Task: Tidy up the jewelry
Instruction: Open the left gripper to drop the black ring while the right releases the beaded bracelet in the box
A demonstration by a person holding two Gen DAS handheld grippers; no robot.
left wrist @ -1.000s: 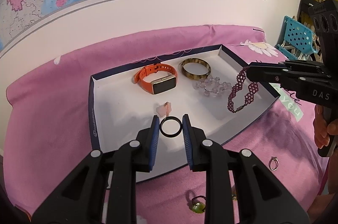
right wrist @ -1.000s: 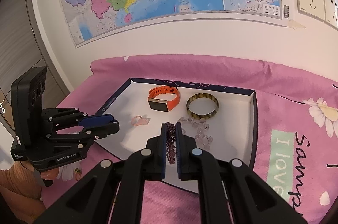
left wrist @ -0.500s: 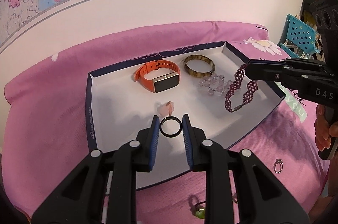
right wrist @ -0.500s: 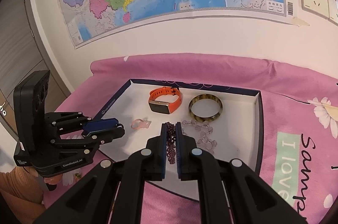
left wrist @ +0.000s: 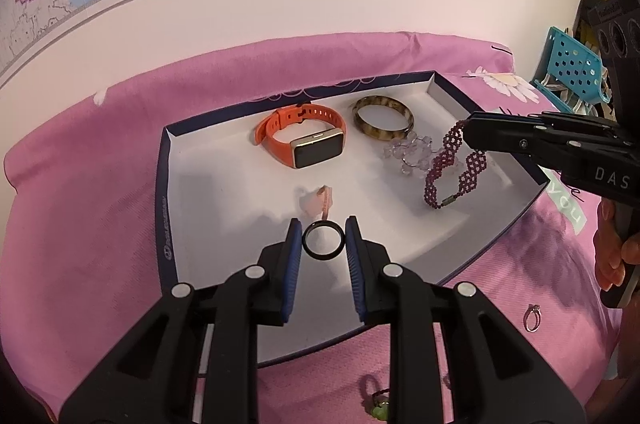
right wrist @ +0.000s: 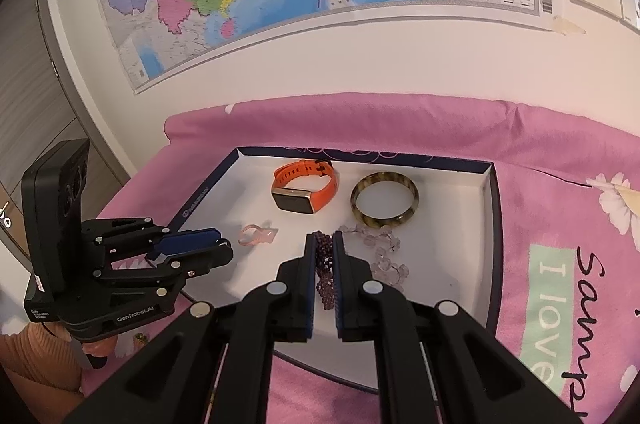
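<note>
A shallow white box with a dark blue rim (left wrist: 160, 208) lies on the pink cloth. In it are an orange smartwatch (left wrist: 304, 144), a brown bangle (left wrist: 382, 118), a clear bead bracelet (left wrist: 410, 156) and a pink ring (left wrist: 316, 202). My left gripper (left wrist: 323, 244) is shut on a black ring (left wrist: 323, 244), held over the box's front part. My right gripper (right wrist: 324, 252) is shut on a maroon beaded bracelet (right wrist: 325, 274), which hangs above the box's right side (left wrist: 454, 168). The left gripper also shows in the right wrist view (right wrist: 188, 248).
Loose rings lie on the pink cloth in front of the box: a green-stone one (left wrist: 378, 406) and a thin metal one (left wrist: 532, 318). A wall with a map stands behind. A turquoise basket (left wrist: 568, 68) is at far right.
Both grippers have moved forward and down toward the box with their pieces still held. The maroon bracelet now hangs lower over the box's right side.
</note>
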